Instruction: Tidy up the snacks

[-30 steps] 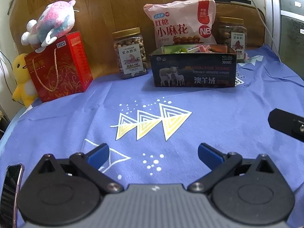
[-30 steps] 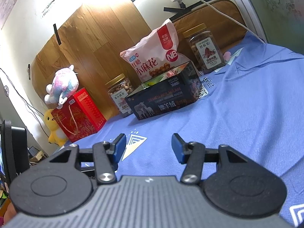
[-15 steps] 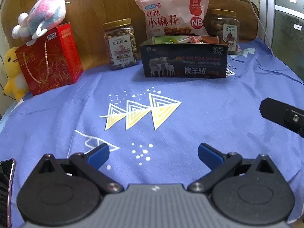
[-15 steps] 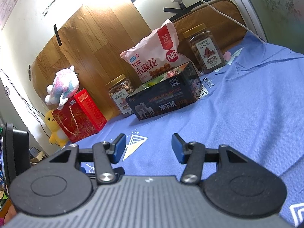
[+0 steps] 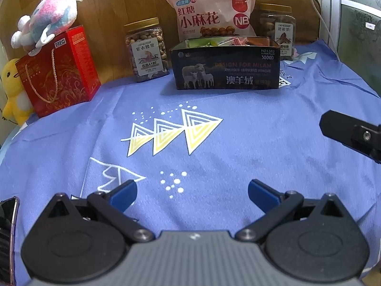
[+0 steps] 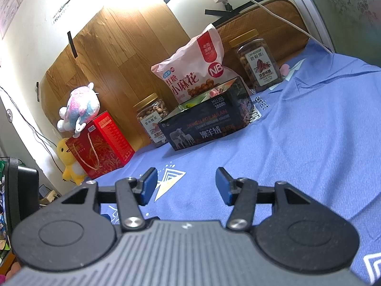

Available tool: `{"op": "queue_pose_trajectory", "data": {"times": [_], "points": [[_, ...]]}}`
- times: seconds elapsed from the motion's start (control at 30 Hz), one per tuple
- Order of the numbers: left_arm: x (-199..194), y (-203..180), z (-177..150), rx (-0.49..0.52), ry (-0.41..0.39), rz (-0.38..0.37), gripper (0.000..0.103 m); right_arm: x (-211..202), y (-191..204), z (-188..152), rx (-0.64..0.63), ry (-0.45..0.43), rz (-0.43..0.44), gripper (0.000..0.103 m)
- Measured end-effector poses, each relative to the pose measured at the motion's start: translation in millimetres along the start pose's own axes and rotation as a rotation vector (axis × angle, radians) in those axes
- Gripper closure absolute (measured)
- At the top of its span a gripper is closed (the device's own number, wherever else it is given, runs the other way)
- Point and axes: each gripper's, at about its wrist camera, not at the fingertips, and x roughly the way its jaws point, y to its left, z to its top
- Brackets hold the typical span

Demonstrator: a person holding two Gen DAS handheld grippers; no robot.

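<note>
left wrist view showed the left gripper (image 5: pixel 192 194) spread and empty, the snack box (image 5: pixel 226 68) well ahead by the pink bag (image 5: pixel 210 15), while right wrist view showed the right gripper (image 6: pixel 184 186) parted, empty; approaching squarely seemed wise.

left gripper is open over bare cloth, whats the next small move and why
Probably ease the left gripper forward toward the left nut jar. Its jaws are open with nothing between them, only blue cloth below, and every snack stands at the far edge by the dark box. The right gripper is empty too.
</note>
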Motion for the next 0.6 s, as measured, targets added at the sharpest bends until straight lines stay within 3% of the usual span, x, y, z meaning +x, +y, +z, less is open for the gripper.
{"op": "queue_pose_trajectory", "data": {"times": [0.6], "points": [[4.6,1.3,-1.6,0.001,0.017,0.005,0.0,1.7,-0.1,-3.6,0.004,0.008,-0.001,0.045]]}}
